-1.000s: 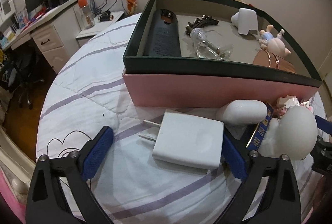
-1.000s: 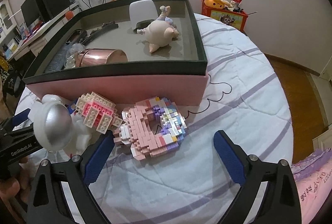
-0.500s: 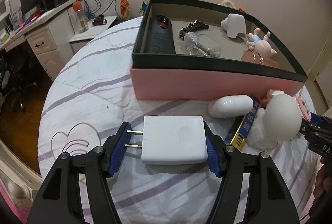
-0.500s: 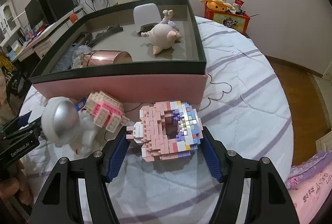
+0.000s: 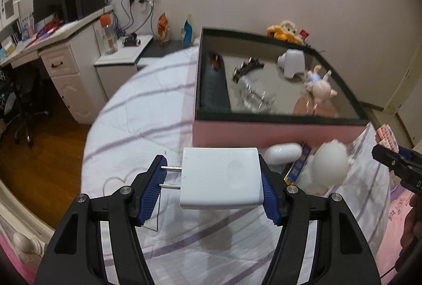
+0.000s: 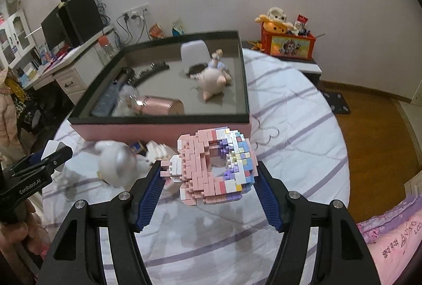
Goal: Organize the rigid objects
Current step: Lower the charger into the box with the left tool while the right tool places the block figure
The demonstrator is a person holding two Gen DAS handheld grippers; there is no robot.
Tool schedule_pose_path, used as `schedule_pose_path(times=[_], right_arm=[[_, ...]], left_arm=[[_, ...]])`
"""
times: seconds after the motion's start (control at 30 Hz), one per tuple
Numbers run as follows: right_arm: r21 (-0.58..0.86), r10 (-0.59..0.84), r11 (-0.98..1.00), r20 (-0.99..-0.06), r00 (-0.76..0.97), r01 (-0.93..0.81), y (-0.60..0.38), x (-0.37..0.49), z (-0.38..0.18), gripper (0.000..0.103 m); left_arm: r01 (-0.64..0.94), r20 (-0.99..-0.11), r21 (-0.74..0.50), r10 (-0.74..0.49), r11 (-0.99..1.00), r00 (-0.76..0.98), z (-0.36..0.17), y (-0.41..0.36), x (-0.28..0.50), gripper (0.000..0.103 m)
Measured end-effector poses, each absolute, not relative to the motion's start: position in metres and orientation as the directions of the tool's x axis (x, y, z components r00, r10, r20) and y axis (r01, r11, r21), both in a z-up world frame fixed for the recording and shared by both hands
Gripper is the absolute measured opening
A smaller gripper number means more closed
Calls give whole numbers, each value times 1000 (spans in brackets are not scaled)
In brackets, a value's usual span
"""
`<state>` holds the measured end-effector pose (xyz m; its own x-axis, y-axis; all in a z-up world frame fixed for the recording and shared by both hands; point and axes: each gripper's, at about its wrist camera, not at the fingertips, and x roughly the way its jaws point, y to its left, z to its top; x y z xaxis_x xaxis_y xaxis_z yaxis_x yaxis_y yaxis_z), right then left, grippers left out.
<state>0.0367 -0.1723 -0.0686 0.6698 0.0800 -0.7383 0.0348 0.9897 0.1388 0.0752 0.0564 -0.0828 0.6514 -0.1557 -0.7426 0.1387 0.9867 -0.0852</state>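
My left gripper (image 5: 211, 186) is shut on a white plug charger (image 5: 221, 176), prongs pointing left, held above the bedspread. My right gripper (image 6: 211, 188) is shut on a pink, white and purple brick donut (image 6: 216, 169), also off the bed. Just beyond both stands the open box (image 5: 277, 132) (image 6: 158, 128) with pink walls and a dark rim; inside lie a black remote (image 5: 213, 79), a glass bottle (image 5: 253, 93), a pig doll (image 6: 212, 80) and a rose-gold cylinder (image 6: 158, 105).
In front of the box on the bed lie a white astronaut figure (image 5: 328, 169) (image 6: 116, 165), a white capsule (image 5: 283, 153), a blue-gold packet (image 5: 296, 169) and a small pink brick piece (image 6: 158, 153). A desk (image 5: 60, 58) stands left, a toy crate (image 6: 287, 43) behind.
Both grippers went from open around their objects to shut on them, then rose: the charger and the brick donut have left the bedspread and the box looks farther below.
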Motion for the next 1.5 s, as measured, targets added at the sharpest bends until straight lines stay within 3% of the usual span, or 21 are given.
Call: schedule_pose_path(times=[0.57, 1.5], right_arm=[[130, 104, 991, -687, 719, -19, -163, 88, -27, 68], [164, 140, 986, -782, 608, -17, -164, 166, -76, 68]], left_arm=[[196, -679, -85, -201, 977, 707, -32, 31, 127, 66], [218, -750, -91, -211, 972, 627, -80, -4, 190, 66]])
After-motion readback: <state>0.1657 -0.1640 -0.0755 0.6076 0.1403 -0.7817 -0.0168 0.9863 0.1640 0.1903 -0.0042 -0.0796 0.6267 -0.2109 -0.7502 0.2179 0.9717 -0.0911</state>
